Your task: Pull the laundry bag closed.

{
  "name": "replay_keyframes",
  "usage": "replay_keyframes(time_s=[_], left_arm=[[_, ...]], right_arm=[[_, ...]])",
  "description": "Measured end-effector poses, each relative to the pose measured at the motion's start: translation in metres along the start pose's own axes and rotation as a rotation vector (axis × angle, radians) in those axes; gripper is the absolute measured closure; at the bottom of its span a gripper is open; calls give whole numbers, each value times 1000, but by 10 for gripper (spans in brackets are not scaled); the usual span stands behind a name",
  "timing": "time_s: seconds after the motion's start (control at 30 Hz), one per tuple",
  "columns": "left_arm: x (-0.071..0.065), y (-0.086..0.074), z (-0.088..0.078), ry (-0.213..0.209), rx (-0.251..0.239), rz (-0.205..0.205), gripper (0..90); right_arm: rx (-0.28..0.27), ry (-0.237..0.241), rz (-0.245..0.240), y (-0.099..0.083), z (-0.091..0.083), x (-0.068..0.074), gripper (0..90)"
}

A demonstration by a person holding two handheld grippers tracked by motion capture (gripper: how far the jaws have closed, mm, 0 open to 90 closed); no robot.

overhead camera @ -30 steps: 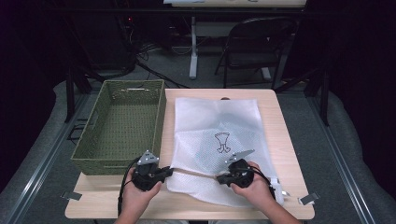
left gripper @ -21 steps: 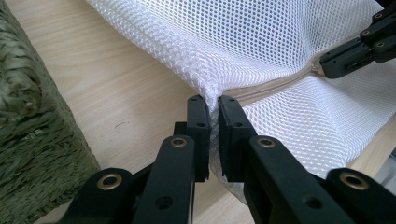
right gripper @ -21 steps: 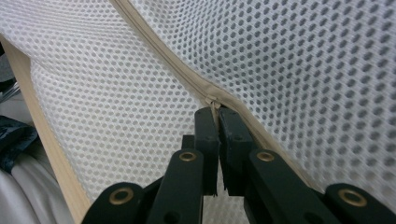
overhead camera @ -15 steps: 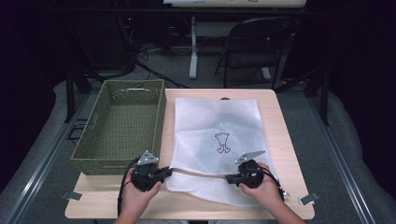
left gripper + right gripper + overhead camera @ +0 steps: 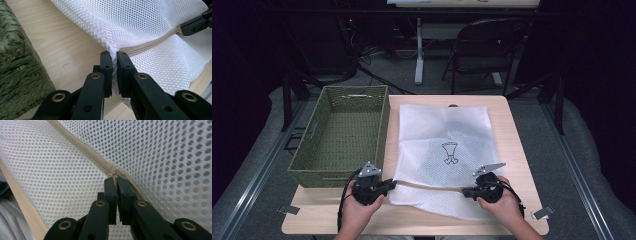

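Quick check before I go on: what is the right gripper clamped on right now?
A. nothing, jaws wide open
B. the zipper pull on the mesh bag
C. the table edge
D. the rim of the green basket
B. In the right gripper view the right gripper has its jaws shut on the small pull of the beige zipper that runs across the white mesh bag.

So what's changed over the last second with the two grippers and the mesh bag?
The right gripper, shut on the zipper pull, has slid rightward along the zipper, away from the left gripper. The left gripper stays clamped on the mesh bag's corner. The green basket has not moved.
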State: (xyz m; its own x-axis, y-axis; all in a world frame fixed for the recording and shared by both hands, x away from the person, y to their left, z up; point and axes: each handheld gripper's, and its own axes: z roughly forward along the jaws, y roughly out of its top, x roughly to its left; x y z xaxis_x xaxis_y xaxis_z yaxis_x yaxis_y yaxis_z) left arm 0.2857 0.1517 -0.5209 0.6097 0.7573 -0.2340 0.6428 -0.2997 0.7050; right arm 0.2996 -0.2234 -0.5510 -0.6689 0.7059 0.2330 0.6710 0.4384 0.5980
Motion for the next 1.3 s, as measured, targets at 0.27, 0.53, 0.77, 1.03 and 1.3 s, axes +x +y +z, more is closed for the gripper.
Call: replay_keyframes(time_s=[0.27, 0.53, 0.77, 1.03, 1.3], left_arm=[[1, -1, 0, 3, 3, -1, 845], [1, -1, 0, 8, 0, -4, 845], [1, -2, 0, 5, 4, -10, 845], [2, -2, 0, 9, 6, -6, 845], [2, -2, 1, 8, 9, -13, 846]], right_arm=[[-2, -22, 24, -7, -8, -8, 872], [-7, -44, 40, -14, -16, -17, 872], [-7, -67, 55, -19, -22, -22, 872], [-9, -84, 85, -28, -30, -28, 872], [-12, -101, 107, -35, -37, -35, 871]])
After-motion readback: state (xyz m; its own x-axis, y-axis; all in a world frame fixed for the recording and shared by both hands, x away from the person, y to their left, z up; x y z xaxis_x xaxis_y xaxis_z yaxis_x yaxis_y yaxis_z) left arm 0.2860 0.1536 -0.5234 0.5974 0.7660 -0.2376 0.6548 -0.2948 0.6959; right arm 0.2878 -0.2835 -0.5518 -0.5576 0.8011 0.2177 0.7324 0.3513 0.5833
